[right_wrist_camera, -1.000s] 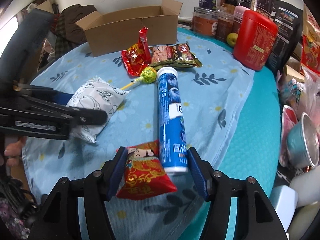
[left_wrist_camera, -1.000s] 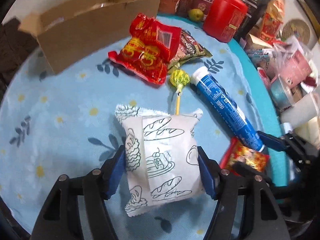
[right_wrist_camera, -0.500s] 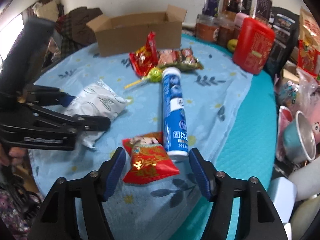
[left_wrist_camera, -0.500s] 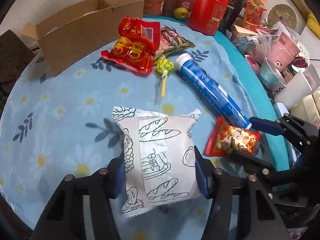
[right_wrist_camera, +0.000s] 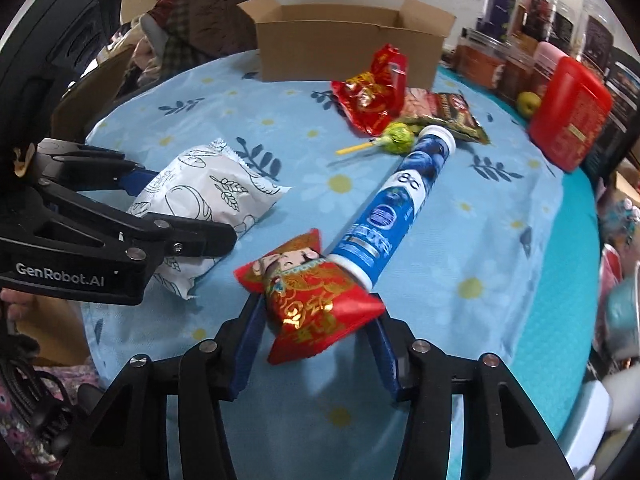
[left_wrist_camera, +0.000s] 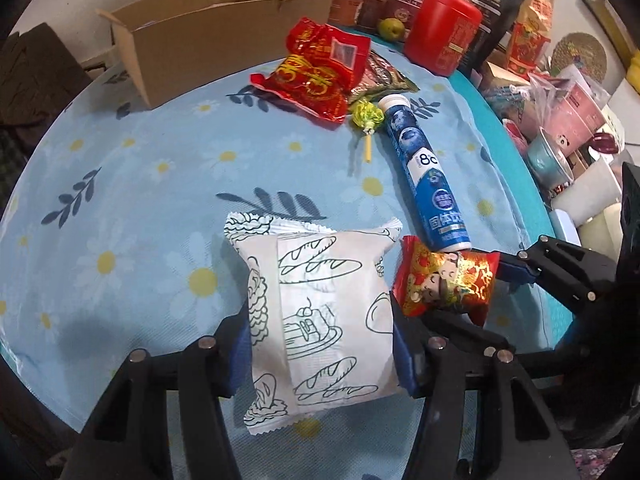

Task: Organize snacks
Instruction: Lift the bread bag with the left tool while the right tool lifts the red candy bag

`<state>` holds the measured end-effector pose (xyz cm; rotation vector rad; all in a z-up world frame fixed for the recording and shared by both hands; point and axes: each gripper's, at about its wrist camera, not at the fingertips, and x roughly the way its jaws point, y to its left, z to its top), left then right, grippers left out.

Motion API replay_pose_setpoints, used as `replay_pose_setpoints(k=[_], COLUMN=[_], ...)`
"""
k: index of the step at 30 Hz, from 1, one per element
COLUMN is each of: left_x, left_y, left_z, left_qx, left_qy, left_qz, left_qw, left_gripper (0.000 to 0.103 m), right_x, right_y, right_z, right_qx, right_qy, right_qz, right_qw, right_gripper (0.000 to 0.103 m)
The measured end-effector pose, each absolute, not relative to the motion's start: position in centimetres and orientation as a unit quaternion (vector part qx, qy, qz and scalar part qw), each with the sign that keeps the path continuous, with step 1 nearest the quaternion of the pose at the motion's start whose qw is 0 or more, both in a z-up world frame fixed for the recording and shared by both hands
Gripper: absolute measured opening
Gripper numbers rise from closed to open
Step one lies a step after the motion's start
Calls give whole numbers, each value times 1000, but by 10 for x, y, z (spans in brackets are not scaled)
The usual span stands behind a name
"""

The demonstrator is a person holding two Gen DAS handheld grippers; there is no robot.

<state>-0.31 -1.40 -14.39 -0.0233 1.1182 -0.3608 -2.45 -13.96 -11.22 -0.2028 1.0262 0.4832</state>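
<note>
My left gripper point(left_wrist_camera: 320, 340) is shut on a white packet printed with bread drawings point(left_wrist_camera: 320, 300), its pads pressing both sides. From the right wrist view that packet point(right_wrist_camera: 208, 192) sits in the left gripper point(right_wrist_camera: 184, 208) just above the cloth. A small red and gold packet point(right_wrist_camera: 312, 292) lies between the closing jaws of my right gripper point(right_wrist_camera: 318, 320), and both pads touch it. Its far end sits against the base of a blue tube point(right_wrist_camera: 392, 204). The red packet point(left_wrist_camera: 444, 280) also shows at the right of the left wrist view.
A green lollipop point(left_wrist_camera: 366, 116), a large red bag point(left_wrist_camera: 320, 68) and a brown packet point(right_wrist_camera: 444, 112) lie on the blue flowered cloth point(left_wrist_camera: 140, 200). An open cardboard box point(right_wrist_camera: 344, 52) stands behind. A red canister point(right_wrist_camera: 568, 112), jars and bowls crowd the right edge.
The left jaws narrowed onto the white packet and carried it a little. The right gripper rolled and closed in on the small red packet, which now sits tilted between its pads.
</note>
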Motion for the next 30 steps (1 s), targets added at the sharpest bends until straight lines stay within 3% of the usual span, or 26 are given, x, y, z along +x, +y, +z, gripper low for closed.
replay_pose_setpoints(k=[7, 8, 9, 10, 12, 26, 29, 30], left_x=[-4, -4, -4, -4, -4, -9, -9, -9], left_y=[-8, -8, -8, -8, -7, -3, 0, 0], left_z=[-145, -145, -145, -145, -145, -144, -143, -143], left_qx=[-26, -27, -29, -30, -31, -39, -42, -43], left_qy=[526, 525, 525, 525, 524, 523, 522, 521], left_qz=[-171, -171, -171, -172, -173, -173, -170, -169], left_qw=[833, 833, 833, 833, 833, 834, 835, 835], left_gripper=[57, 57, 57, 57, 57, 57, 57, 57], right_x=[-20, -20, -20, -20, -20, -23, -21, -18], right_y=[-134, -133, -134, -135, -137, -141, -142, -143], right_z=[-114, -114, -113, -113, -112, -107, -111, -111], right_qx=[-96, -97, -96, -90, -85, -61, -53, -43], right_qy=[481, 480, 478, 476, 476, 475, 485, 490], right_qz=[234, 233, 232, 234, 230, 239, 238, 239], right_qw=[840, 840, 842, 843, 844, 845, 840, 837], right_gripper=[54, 51, 37, 31, 28, 22, 25, 33])
